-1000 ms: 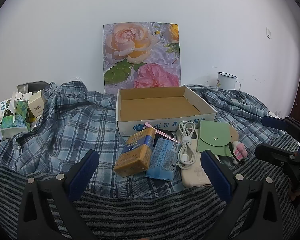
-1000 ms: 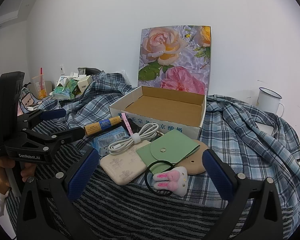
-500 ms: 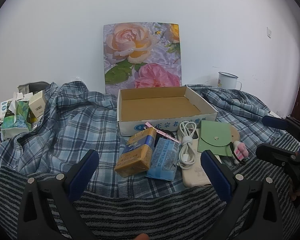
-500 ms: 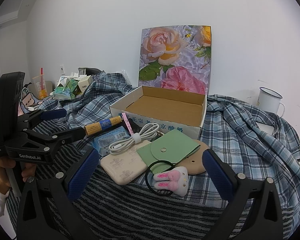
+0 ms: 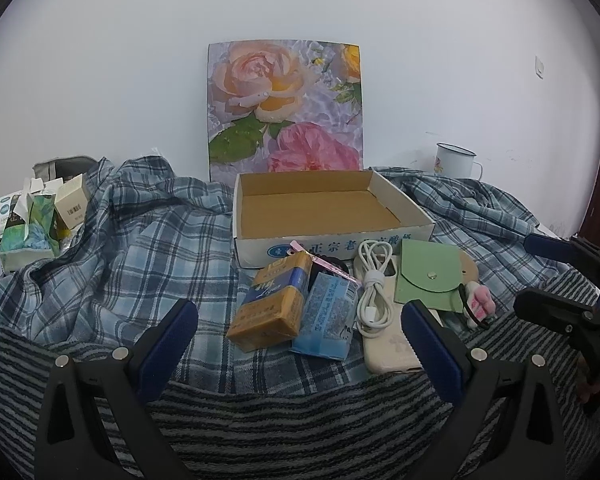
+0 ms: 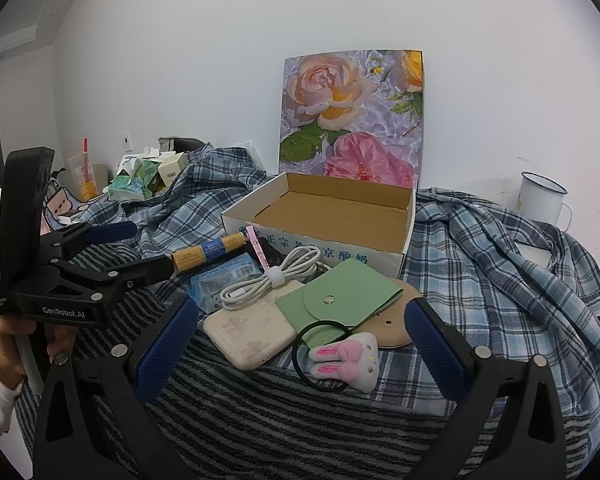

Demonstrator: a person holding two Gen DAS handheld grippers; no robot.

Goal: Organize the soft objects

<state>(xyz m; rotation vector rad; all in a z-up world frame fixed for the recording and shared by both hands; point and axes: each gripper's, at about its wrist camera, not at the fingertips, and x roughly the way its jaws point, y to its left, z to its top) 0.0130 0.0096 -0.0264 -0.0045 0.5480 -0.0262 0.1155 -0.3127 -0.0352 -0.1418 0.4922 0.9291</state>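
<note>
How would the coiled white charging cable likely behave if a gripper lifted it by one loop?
The coiled white charging cable would probably stay bundled, since a white strap cinches its middle. Its loose plug end would likely dangle, being thin and bendable. It looks light, and resting on the cream phone case, it may slide.

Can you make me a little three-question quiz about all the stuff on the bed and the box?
1. True or false: the cardboard box already has things inside.
2. What lies on top of the beige phone case? A) white cable B) mug C) tissue pack
3. Fill in: the bunny hair tie sits in front of the green ____.

Key:
1. False, the box shows only bare cardboard.
2. A, the white cable.
3. Pouch, the green pouch.
</note>
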